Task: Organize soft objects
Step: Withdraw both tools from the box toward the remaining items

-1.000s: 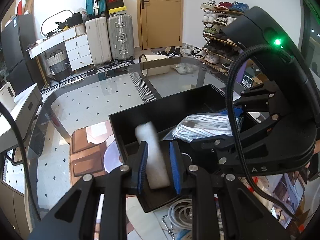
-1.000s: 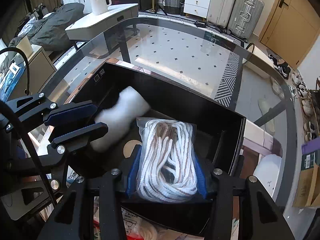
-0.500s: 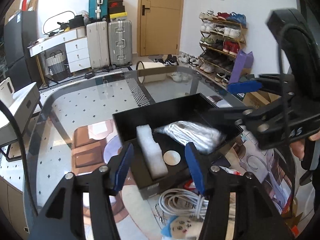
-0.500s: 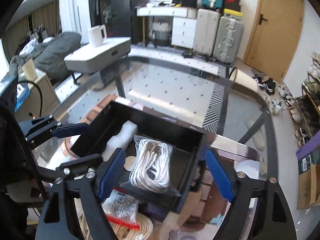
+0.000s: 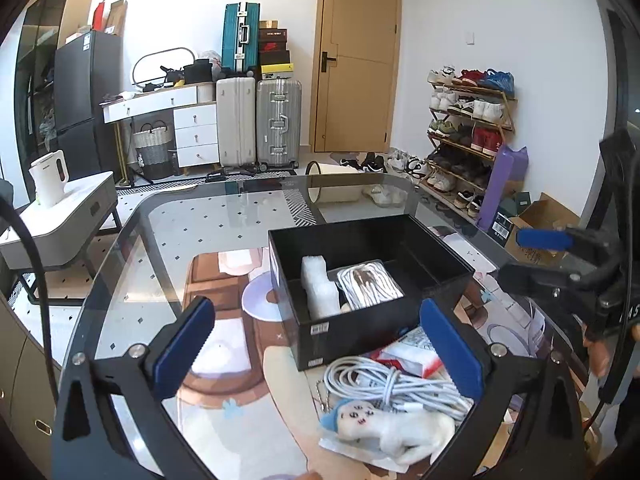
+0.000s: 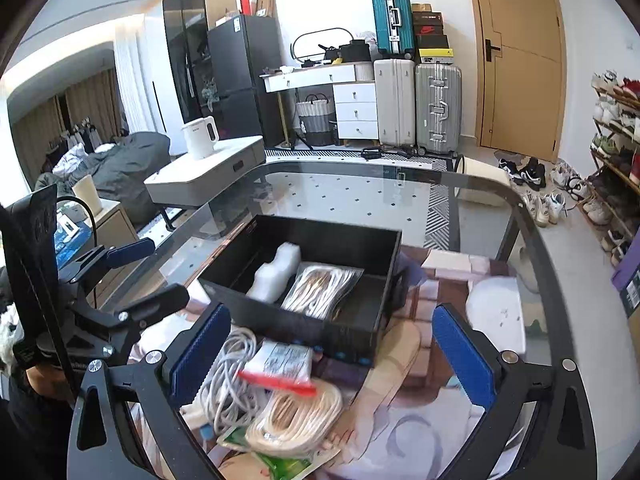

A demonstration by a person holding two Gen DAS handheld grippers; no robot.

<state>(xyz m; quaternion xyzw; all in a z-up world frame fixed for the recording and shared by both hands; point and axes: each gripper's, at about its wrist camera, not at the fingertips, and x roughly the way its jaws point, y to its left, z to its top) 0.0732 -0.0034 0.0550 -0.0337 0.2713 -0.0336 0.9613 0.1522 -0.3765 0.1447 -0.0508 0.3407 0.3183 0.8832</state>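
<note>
Soft objects: foam block (image 5: 318,294) and bagged rope (image 5: 370,285) now released inside black box (image 5: 352,326) | left gripper (image 5: 316,344) and right gripper (image 6: 332,354) withdrawn, jaws spread, nothing held | cable bundles (image 6: 230,376) and plush toy (image 5: 390,430) left on surface (image 5: 132,300), judged next.

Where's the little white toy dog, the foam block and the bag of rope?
toy dog (image 5: 394,432), left wrist view, its white body.
foam block (image 5: 318,290), left wrist view, its top face.
bagged rope (image 6: 322,288), right wrist view, the bag's middle.
</note>
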